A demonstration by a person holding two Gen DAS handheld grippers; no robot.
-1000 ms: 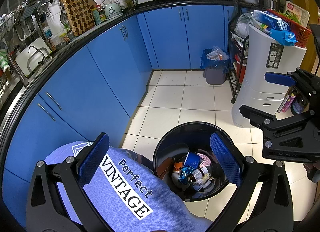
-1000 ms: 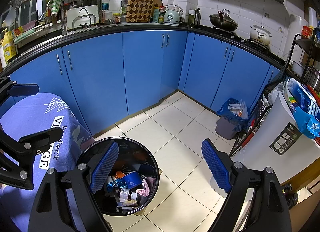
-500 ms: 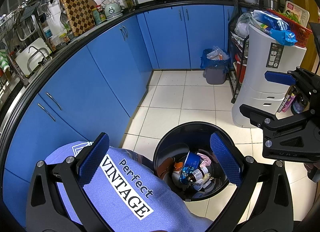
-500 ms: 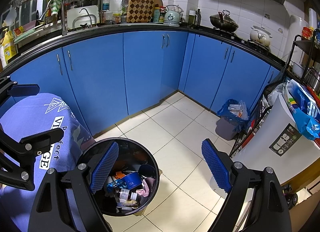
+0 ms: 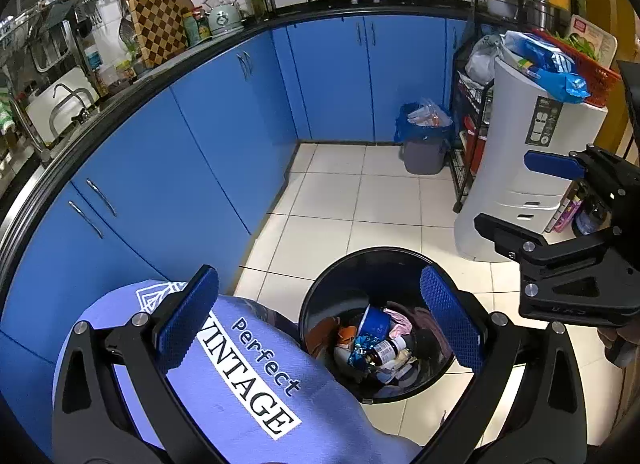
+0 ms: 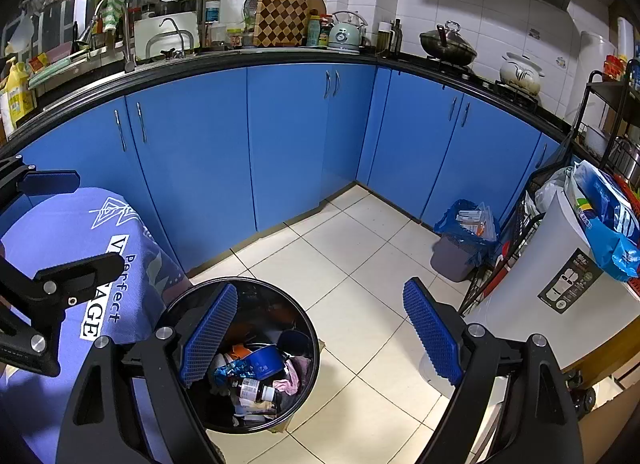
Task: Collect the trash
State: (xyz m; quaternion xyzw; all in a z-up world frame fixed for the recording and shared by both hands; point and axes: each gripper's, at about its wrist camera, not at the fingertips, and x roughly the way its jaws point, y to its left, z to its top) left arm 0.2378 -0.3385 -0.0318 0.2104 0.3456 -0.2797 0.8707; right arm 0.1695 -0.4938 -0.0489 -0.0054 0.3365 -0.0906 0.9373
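Here the left gripper [image 5: 318,322] has its blue-padded fingers [image 5: 450,326] spread wide with nothing between them, hanging above the near rim of the black bin [image 5: 340,292]. The right gripper [image 6: 320,338] is spread wide and empty too, its left finger [image 6: 208,334] over the bin's near edge and the other over bare floor tile beside the bin. Inside the bin lies the trash [image 5: 376,344]: a blue cup, a brown bottle, crumpled blue foil, pink cloth. A purple shirt [image 5: 256,364] printed "Perfect VINTAGE" touches the bin's left side. Beyond the bin stand blue cabinets [image 6: 288,135], and well past it a small grey bin with a blue bag [image 6: 460,244]. Right of the bin rises a white appliance [image 5: 532,151].
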